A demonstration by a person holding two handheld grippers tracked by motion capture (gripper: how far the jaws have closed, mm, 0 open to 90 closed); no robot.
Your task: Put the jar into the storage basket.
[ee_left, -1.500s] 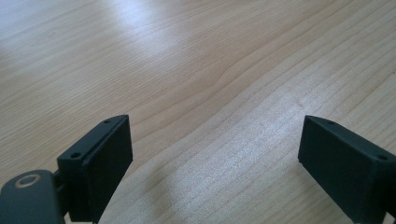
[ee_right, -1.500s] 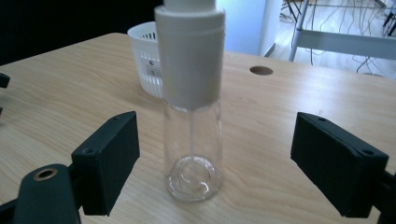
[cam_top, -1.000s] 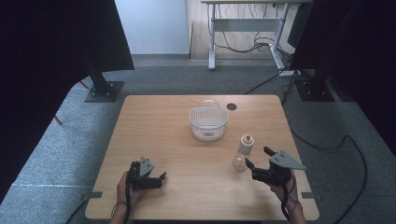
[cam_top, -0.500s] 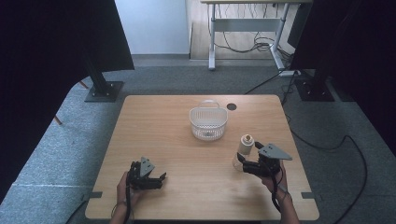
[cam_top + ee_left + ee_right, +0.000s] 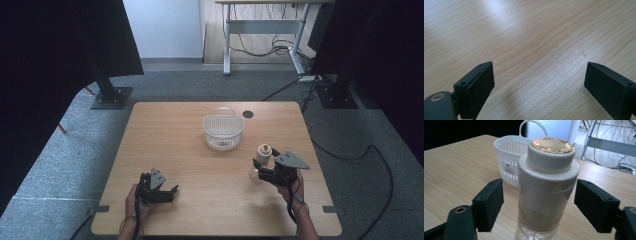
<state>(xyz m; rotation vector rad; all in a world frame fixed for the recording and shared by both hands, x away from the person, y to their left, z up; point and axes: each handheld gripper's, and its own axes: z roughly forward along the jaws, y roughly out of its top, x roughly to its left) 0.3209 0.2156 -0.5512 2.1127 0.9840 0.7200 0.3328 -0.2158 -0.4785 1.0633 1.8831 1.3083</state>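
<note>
The thing in hand is a small jar-like bottle [image 5: 547,187] standing upright on the wooden table [image 5: 180,150]. It has a clear glass lower part at the bottom, a tan or cream band around the middle, and a wide off-white cap stepped in two tiers — the top is capped with a gold disc ribbed like a sunburst. In the high view there seem to be two such pieces [image 5: 264,150] close together, one with its gold top showing and a clearer one nearer the person; I cannot tell from there whether they touch.

Taking the white slotted basket [image 5: 223,131] as the landmark, the bottle stands on the near side of it and off to the right, close but apart from it. The basket has a loop handle and a small label on its wall.

The right gripper [image 5: 549,202] has the bottle between its jaws, which have just been closing. In the right gripper view a gap shows on each side, so the pads are not yet pressing on it.

The left gripper [image 5: 159,190] rests well to the near left of the basket — jaws spread wide over bare wood, holding nothing.
</note>
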